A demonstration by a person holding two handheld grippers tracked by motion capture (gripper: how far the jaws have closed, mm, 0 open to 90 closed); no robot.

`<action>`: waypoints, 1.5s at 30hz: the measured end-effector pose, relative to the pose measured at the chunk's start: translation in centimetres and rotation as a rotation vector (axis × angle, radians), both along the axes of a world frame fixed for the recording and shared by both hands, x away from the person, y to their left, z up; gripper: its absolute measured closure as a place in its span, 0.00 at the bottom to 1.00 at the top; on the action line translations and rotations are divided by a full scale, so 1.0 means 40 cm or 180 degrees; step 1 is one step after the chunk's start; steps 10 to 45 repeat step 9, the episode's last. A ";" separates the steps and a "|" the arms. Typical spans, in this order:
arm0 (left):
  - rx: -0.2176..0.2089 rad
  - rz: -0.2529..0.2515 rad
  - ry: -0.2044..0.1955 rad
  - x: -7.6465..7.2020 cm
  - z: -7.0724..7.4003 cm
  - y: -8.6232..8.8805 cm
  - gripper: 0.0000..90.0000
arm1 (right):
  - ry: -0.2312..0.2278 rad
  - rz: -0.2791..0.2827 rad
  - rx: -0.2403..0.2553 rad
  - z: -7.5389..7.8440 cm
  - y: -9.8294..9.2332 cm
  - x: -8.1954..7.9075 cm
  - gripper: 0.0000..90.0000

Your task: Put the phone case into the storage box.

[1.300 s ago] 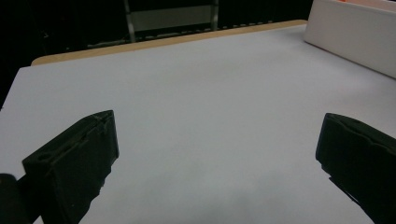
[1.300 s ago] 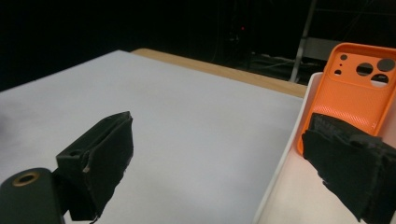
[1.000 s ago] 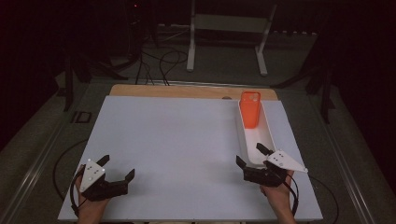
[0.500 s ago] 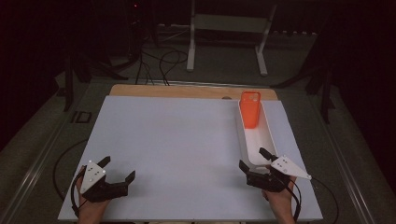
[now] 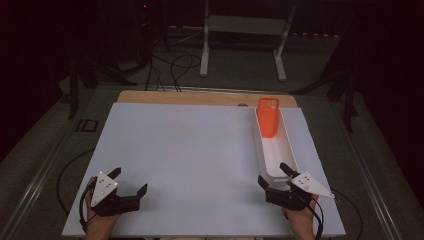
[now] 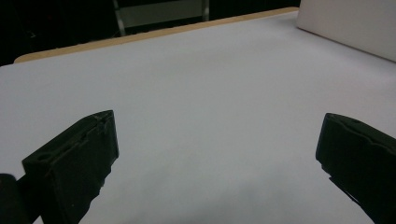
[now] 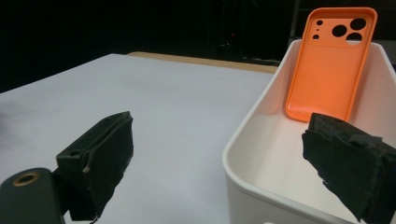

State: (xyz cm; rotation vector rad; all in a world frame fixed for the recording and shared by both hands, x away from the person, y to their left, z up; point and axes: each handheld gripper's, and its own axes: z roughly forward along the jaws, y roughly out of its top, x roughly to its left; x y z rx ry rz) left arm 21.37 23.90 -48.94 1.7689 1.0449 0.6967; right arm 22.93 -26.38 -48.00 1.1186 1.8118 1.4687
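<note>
At the lower left of the high view, the left gripper (image 5: pixel 131 184) rests low over the white table (image 5: pixel 200 160), its black jaws spread wide with nothing between them; the left gripper view confirms the gap, showing bare matte surface between two blocky, hard-edged pads. Across the middle of the frame the tabletop lies smooth and pale, a strip of light wood (image 5: pixel 200 97) edging its far side. At the lower right, the right gripper (image 5: pixel 274 175) sits just short of the near end of a long, narrow white tray (image 5: pixel 292 150), jaws likewise released and empty, one jaw apparently lined up with the tray's near wall. The tray looks like glossy moulded plastic with rounded corners and a softly rolled rim. Toward the upper right of the frame, at the tray's far end, an orange phone case (image 5: pixel 268 117) stands tilted against the far wall, camera cut-outs uppermost; the right gripper view shows its finely stippled back, rounded corners and a look of flexible rubbery material (image 7: pixel 329 70). The work appears to be at its opening approach, with the case not yet touched. The next move likely calls for the right gripper to travel forward along or above the tray, keep its jaws parted wide enough to clear the rim, and close across the case's thin edges without pushing it flat.
</note>
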 end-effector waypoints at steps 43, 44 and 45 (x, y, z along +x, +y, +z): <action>-0.0002 0.0031 0.0005 0.001 0.000 0.003 0.00 | -0.0016 0.0013 -0.0022 -0.001 0.005 -0.003 0.09; -0.0002 0.0031 0.0005 0.001 0.000 0.003 0.00 | -0.0016 0.0013 -0.0022 -0.001 0.005 -0.003 0.09; -0.0002 0.0031 0.0005 0.001 0.000 0.003 0.00 | -0.0016 0.0013 -0.0022 -0.001 0.005 -0.003 0.09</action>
